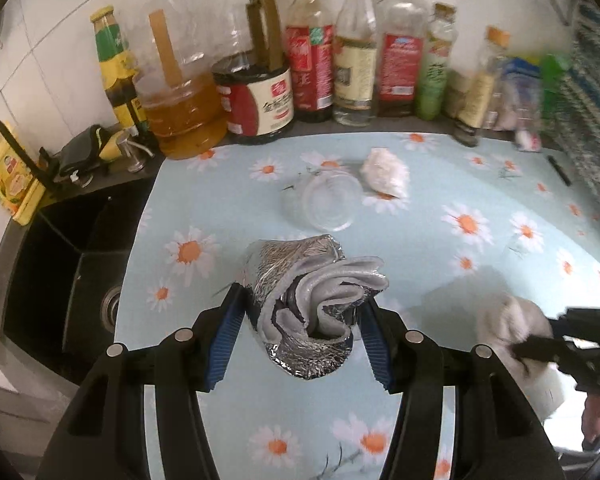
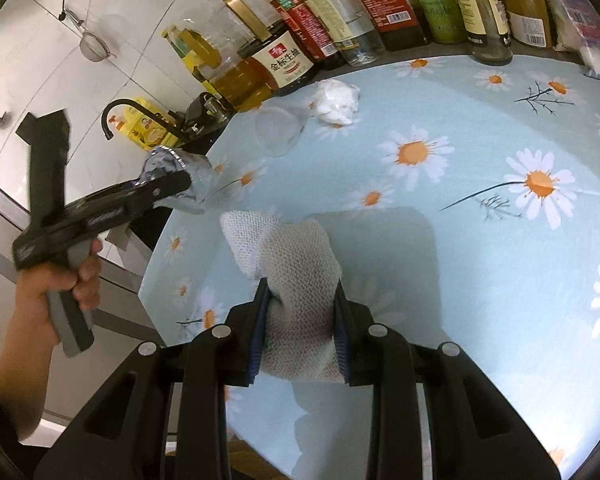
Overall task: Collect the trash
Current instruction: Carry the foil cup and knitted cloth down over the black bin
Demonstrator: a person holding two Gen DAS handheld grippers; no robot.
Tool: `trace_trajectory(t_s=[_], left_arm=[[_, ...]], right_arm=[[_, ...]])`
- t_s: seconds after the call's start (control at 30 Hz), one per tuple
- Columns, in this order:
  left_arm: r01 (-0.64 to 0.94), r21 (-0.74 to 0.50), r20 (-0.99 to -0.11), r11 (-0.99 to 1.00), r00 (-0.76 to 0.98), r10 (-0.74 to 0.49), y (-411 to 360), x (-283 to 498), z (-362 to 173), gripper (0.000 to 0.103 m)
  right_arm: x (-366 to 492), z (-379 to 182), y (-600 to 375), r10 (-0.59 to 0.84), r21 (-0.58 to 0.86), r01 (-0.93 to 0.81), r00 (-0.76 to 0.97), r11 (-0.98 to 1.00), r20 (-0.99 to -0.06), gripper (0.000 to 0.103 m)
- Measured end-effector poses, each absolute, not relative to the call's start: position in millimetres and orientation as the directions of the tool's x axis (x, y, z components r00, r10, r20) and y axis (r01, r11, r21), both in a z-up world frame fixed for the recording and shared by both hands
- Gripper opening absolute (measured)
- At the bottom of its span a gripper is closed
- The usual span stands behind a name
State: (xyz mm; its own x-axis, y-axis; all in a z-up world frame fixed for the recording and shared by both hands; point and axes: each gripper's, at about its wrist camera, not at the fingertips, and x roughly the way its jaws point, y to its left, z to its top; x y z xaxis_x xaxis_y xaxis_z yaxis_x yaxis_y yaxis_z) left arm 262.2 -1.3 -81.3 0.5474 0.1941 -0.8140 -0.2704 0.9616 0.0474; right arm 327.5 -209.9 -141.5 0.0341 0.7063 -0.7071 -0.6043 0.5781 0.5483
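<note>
A crumpled silver foil bag (image 1: 304,304) hangs above the daisy-print tablecloth (image 1: 480,184), with my left gripper (image 1: 302,300) shut on its two sides. The right wrist view shows the same foil bag (image 2: 180,178) at the left, held by the left gripper (image 2: 160,188) in a person's hand (image 2: 66,284). My right gripper (image 2: 302,292) is shut on a white knitted cloth (image 2: 296,264), lifted off the table. That cloth (image 1: 512,328) appears blurred at the right of the left wrist view. A white crumpled tissue (image 1: 384,172) lies further back beside an overturned clear plastic cup (image 1: 324,200).
Several sauce and oil bottles (image 1: 312,64) line the back wall. A black sink (image 1: 60,272) with a black tap (image 2: 116,114) sits left of the table. A yellow bottle (image 1: 8,176) stands by the sink. Packets (image 2: 584,12) lie at the back right.
</note>
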Motion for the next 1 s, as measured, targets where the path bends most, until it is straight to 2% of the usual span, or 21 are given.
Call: trace_trajectory(t_s=[0.23, 0.47, 0.83, 1.0], left_arm=[[-0.193, -0.044, -0.771, 0.98, 0.631, 0.09, 1, 203, -64, 0.054], [-0.183, -0.125, -0.727, 0.975, 0.685, 0.036, 26, 139, -54, 0.054], [-0.125, -0.244, -0.689, 0.962, 0.72, -0.081, 45, 72, -61, 0.054], [-0.097, -0.287, -0.708, 0.953, 0.692, -0.143, 46, 49, -78, 0.054]], right_arm=[[278, -118, -187, 0.682, 0.505, -0.604, 0.089, 0.616, -0.726, 0.031], [227, -109, -170, 0.699, 0.531, -0.576, 0.102, 0.622, -0.708, 0.031], [165, -100, -155, 0.679, 0.511, -0.546, 0.153, 0.663, -0.718, 0.031], [142, -102, -151, 0.666, 0.501, -0.539, 0.158, 0.677, -0.729, 0.031]])
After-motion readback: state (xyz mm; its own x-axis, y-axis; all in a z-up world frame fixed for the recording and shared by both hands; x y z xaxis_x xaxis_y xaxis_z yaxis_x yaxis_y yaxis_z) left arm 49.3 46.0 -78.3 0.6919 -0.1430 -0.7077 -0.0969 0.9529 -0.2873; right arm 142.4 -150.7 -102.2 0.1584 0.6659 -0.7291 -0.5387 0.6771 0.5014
